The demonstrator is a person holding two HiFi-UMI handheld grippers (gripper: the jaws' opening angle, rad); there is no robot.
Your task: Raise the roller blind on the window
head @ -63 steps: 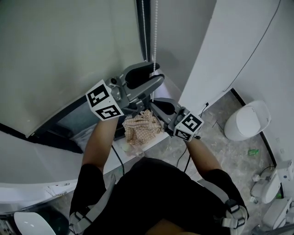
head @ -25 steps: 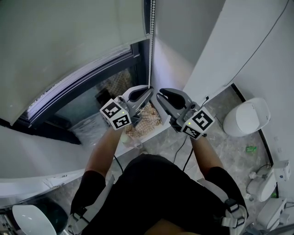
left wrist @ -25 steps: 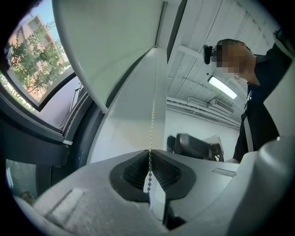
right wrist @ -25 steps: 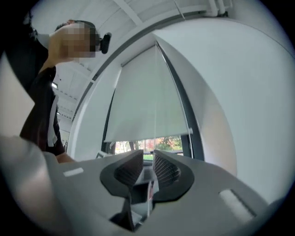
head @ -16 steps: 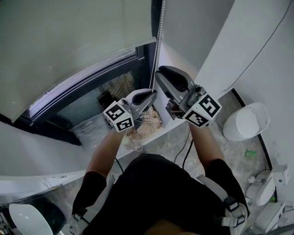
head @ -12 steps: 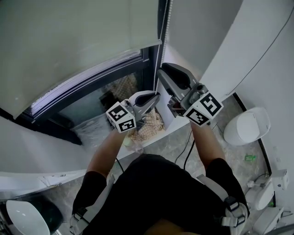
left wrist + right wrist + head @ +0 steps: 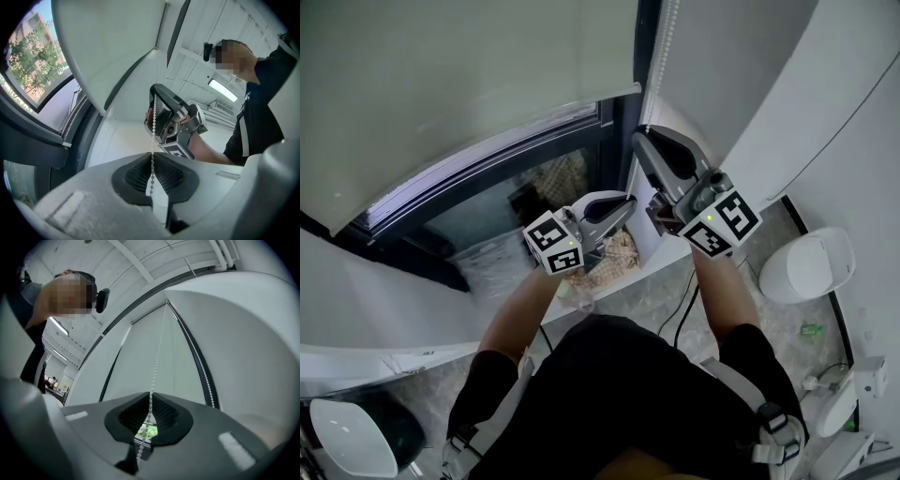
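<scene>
Currently the left gripper [image 7: 151,161] is pinched narrow on the bead chain [image 7: 153,126], low down near the sill. The right gripper [image 7: 150,398] sits higher on the same strand, its jaws closing with the chain between them. The roller blind [image 7: 469,84] covers the upper part of the window [image 7: 516,202], and bare glass shows under its bottom edge. By that, the job looks only partly done.

Risks from here:
- The right gripper seems to catch the chain at the tips only. A hard pull could let the beads slip through.
- If the left gripper lets go before the right one bites, the blind's weight may run the chain back and drop the blind.
- The second strand [image 7: 205,377] hangs just beside the first. Grabbing it by mistake would likely lower the blind.
- Pulling off-vertical could jam the chain at the top roller, though that part is out of view, so this is hard to judge.
</scene>
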